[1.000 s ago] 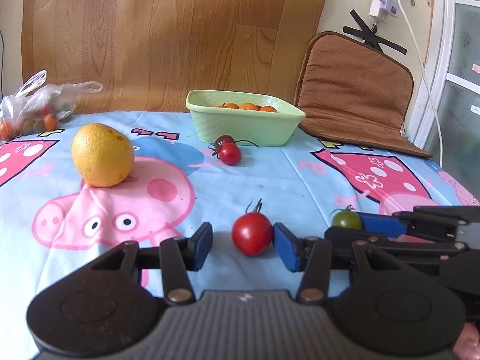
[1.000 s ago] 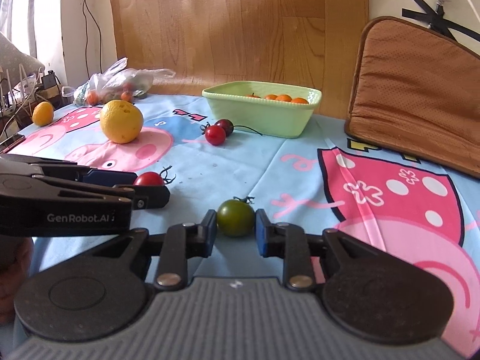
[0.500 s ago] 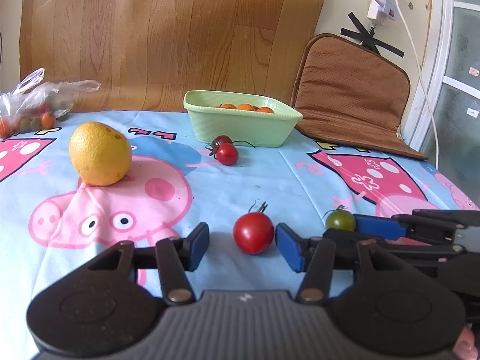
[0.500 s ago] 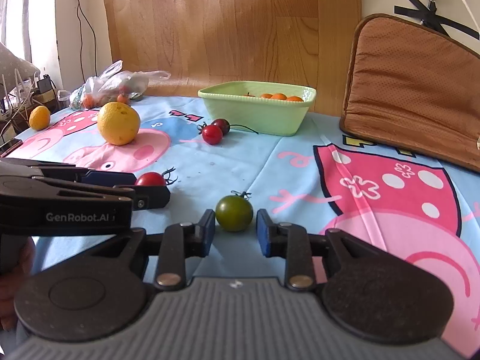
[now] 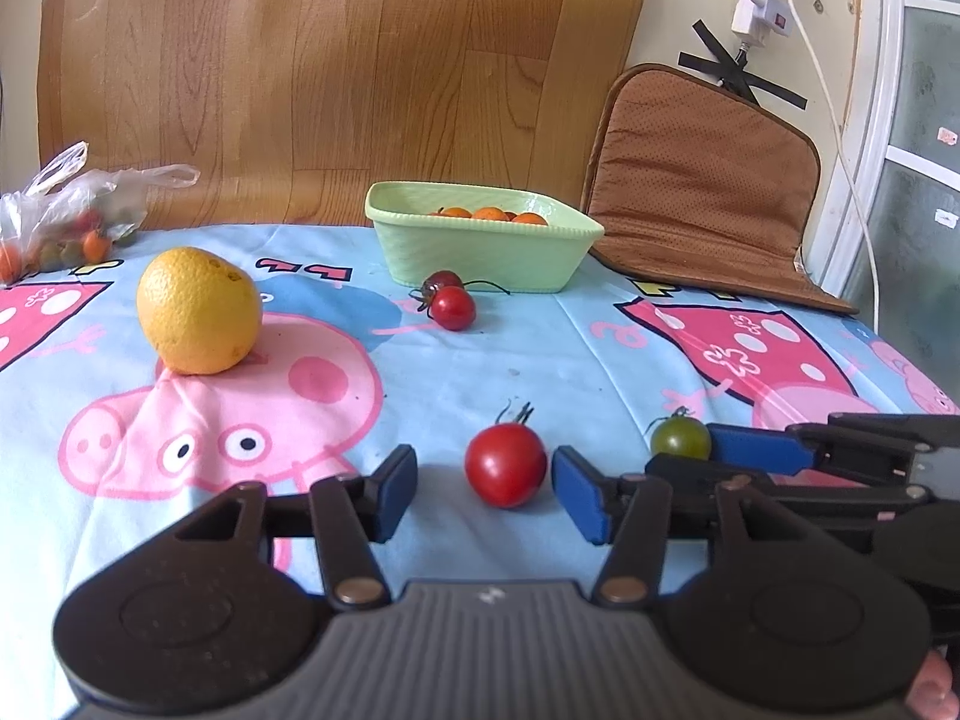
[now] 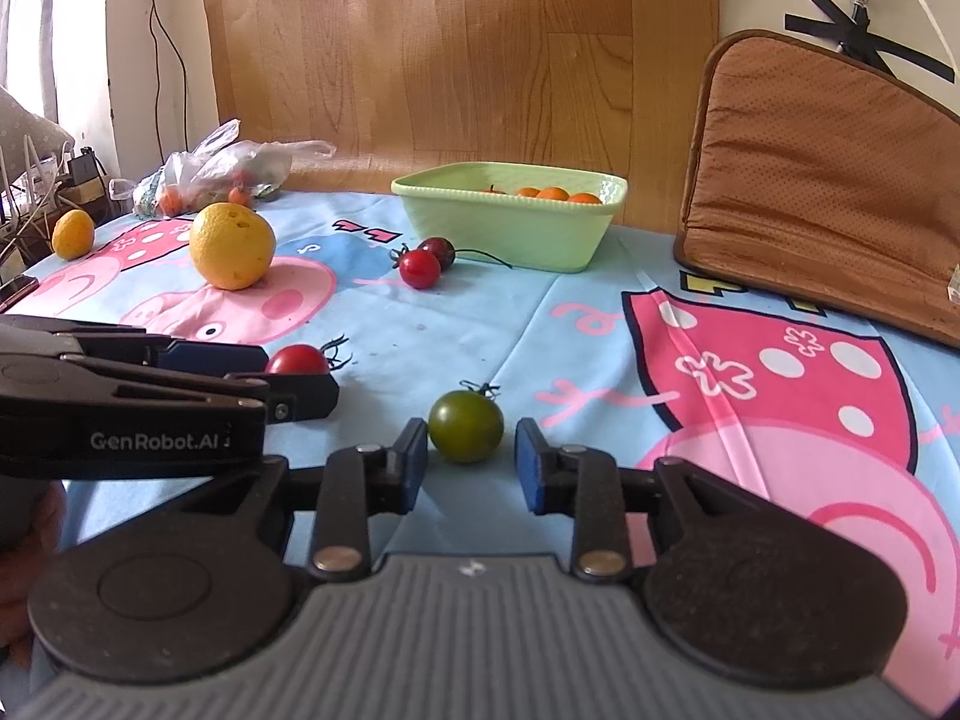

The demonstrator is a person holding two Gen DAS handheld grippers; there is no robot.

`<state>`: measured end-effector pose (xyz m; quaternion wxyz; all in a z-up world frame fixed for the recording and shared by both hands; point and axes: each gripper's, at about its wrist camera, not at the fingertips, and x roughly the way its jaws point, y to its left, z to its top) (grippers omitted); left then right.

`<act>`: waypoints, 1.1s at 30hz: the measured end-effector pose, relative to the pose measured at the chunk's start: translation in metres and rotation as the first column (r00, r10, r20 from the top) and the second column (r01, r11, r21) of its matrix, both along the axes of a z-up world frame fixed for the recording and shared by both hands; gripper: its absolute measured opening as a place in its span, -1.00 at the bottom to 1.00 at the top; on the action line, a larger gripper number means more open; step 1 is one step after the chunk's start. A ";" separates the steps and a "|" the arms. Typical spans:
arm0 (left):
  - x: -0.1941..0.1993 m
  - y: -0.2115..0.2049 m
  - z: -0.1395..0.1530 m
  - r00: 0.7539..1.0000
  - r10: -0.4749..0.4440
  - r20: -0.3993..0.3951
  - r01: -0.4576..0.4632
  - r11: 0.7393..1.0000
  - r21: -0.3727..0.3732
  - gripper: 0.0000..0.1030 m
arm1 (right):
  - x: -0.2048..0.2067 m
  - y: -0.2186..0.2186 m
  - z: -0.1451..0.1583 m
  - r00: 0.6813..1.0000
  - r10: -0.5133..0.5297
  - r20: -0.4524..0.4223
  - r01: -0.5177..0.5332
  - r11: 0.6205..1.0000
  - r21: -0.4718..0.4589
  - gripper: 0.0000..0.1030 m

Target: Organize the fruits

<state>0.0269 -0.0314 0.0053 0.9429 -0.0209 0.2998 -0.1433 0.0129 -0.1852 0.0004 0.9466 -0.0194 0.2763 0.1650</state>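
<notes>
The left gripper, angled down at the cloth, has just been spreading, with the red tomato loose between its pads. To its right, the right gripper has likewise been opening around the green tomato, neither gripped. Both look light, smooth and easily bruised; take each gently across its middle.

Both cams sit low on their grippers, looking forward and slightly down along the fingers, close to the tablecloth. Left wrist view: red tomato just ahead between the fingers, right gripper intruding beside it; right wrist view: green tomato just ahead, left gripper intruding opposite. Shared: both tomatoes, orange, green bowl far ahead, brown cushion.
</notes>
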 end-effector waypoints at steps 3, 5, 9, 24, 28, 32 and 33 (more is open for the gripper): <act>0.000 0.000 0.000 1.000 0.000 0.001 0.000 1.000 0.002 -0.01 | 0.000 0.000 0.000 1.000 0.000 -0.003 0.000 1.000 0.006 -0.32; 0.000 0.000 0.000 1.000 0.000 0.001 0.000 1.000 0.005 -0.01 | 0.001 -0.001 0.000 1.000 0.000 -0.004 0.000 1.000 0.010 -0.31; 0.000 -0.001 0.000 1.000 0.000 0.002 0.000 1.000 0.007 -0.01 | 0.000 -0.003 0.000 1.000 -0.003 -0.006 0.003 1.000 0.020 -0.31; 0.011 -0.009 -0.001 0.996 -0.087 -0.008 0.087 0.996 -0.019 -0.44 | -0.001 -0.005 0.000 1.000 -0.009 -0.006 0.009 0.999 0.040 -0.44; 0.000 -0.007 0.000 0.994 -0.112 -0.015 0.111 0.993 -0.050 -0.44 | -0.004 -0.007 0.001 1.000 -0.014 -0.010 0.015 0.998 0.058 -0.45; 0.018 0.006 0.010 0.990 -0.126 -0.070 0.117 0.985 -0.126 -0.44 | 0.000 -0.008 0.005 0.999 0.036 -0.029 -0.033 0.996 0.087 -0.45; 0.028 0.008 0.017 0.990 -0.120 -0.069 0.111 0.985 -0.129 -0.44 | 0.006 -0.009 0.009 0.999 0.038 -0.025 -0.036 0.995 0.094 -0.45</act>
